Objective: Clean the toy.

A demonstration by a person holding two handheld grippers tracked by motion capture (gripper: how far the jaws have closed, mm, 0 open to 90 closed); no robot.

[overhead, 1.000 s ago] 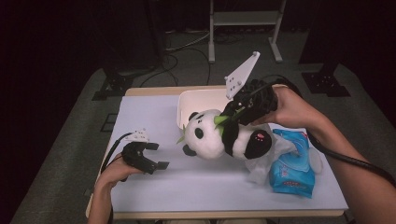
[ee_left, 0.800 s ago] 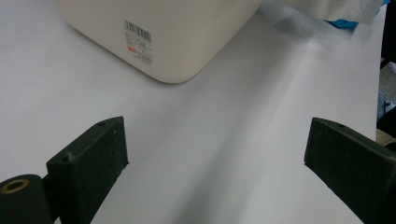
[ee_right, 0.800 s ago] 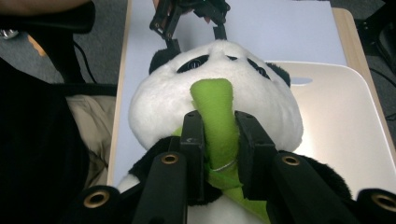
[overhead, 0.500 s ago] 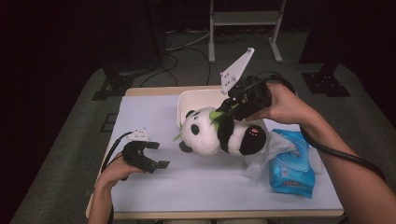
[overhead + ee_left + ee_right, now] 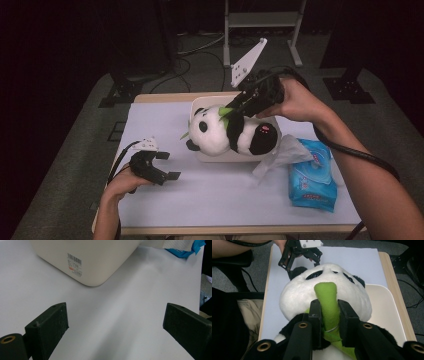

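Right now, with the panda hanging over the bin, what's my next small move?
Probably lower it a little. The right gripper pinches only the green stalk, and the panda sits partly over the white bin, with its head past the rim.

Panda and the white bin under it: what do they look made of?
Panda: plush fabric, looks soft; fuzzy nap on its white head, and the green stalk reads as felt, creased where the right gripper pinches it. Bin: probably moulded plastic, cream and matte; smooth wall, rounded corner, barcode sticker on the side.
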